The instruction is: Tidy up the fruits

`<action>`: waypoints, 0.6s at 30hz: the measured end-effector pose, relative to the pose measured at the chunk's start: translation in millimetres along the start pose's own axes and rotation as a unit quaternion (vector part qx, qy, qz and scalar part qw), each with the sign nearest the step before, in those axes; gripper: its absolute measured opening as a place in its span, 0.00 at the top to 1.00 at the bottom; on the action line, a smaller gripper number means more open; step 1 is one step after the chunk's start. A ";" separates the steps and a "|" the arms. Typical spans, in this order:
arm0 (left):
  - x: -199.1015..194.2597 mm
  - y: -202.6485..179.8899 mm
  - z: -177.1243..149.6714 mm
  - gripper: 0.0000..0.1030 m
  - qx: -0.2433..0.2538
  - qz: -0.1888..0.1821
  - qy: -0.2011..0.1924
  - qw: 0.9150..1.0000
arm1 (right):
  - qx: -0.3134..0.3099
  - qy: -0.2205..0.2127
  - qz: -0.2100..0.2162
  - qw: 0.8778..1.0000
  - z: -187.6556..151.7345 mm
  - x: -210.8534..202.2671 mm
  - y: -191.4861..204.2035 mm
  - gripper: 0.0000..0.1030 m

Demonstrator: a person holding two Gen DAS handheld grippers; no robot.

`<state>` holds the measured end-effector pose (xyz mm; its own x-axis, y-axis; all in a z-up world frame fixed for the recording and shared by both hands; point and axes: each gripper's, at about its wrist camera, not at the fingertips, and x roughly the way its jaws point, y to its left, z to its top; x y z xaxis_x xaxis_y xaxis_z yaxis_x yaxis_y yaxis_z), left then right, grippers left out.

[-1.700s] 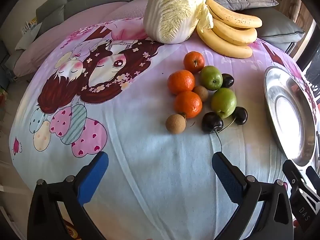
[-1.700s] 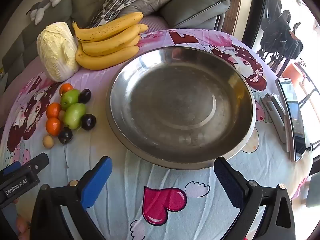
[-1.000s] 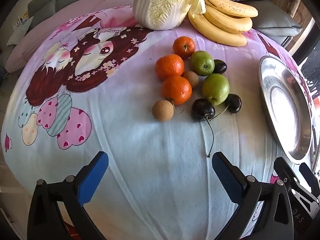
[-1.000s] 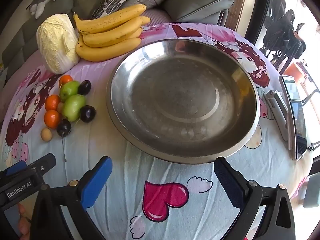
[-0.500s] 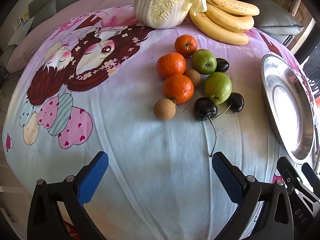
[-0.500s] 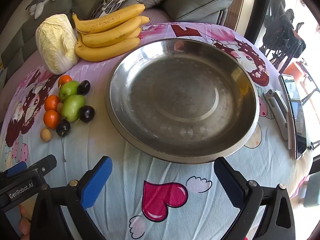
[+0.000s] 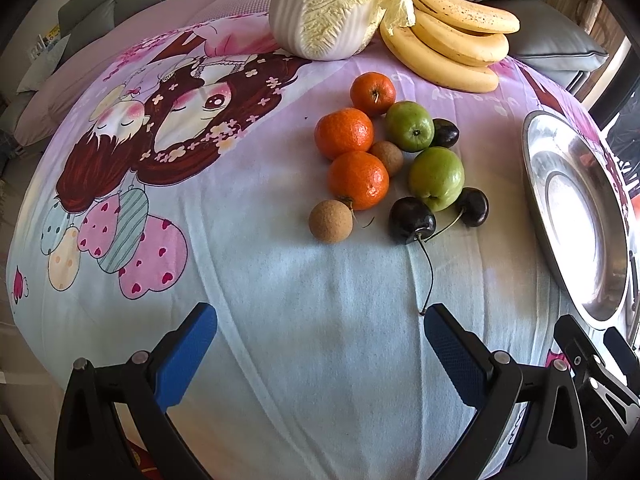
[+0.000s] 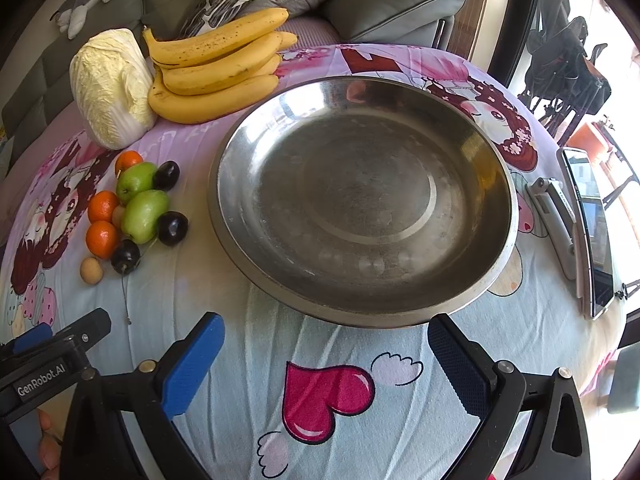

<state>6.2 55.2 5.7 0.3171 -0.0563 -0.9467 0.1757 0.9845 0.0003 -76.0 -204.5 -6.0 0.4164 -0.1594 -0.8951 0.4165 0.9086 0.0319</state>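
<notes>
A steel bowl [image 8: 362,200] sits on the bench, which is covered by a cartoon-print cloth [image 7: 240,280]; nothing lies in the bowl.

To the left of the bowl, a little apart from its rim, the small fruits lie in a tight cluster: three oranges [image 7: 358,179], two green apples [image 7: 437,178], three dark cherries [image 7: 412,220] and two brown longans [image 7: 331,221]. One longan is at the near-left edge of the cluster, just beside the nearest orange; the other is wedged among the oranges and apples. The nearest cherry's long stem [image 7: 429,276] trails across the cloth toward the left gripper.

Beyond the bowl's far-left rim lies a bunch of bananas [image 8: 216,68], with a napa cabbage [image 8: 110,88] touching its left side. To the right of the bowl, a phone [image 8: 592,236] and a grey folded holder [image 8: 554,224] lie near the bench edge.

The left gripper [image 7: 320,344] hovers over the cloth on the near side of the cluster, left of the bowl, its jaws spread wide and holding nothing. The right gripper [image 8: 326,356] hovers at the bowl's near rim, its jaws likewise wide apart and empty, above a red heart print [image 8: 324,400].
</notes>
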 end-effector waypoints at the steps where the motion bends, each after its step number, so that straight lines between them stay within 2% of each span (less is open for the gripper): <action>1: 0.3 0.9 1.0 0.00 0.000 0.000 0.000 1.000 | 0.000 0.000 0.000 1.000 -0.1 0.0 0.0 0.00; 18: 0.1 -2.9 -3.0 0.00 -0.005 0.006 -0.003 1.000 | 0.000 0.000 0.000 1.000 -0.4 0.0 0.3 0.00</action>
<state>2.9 52.8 4.7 0.3238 -0.0456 -0.9450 0.1619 0.9868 0.0079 -76.2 -204.1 -6.2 0.4170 -0.1589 -0.8949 0.4161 0.9087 0.0326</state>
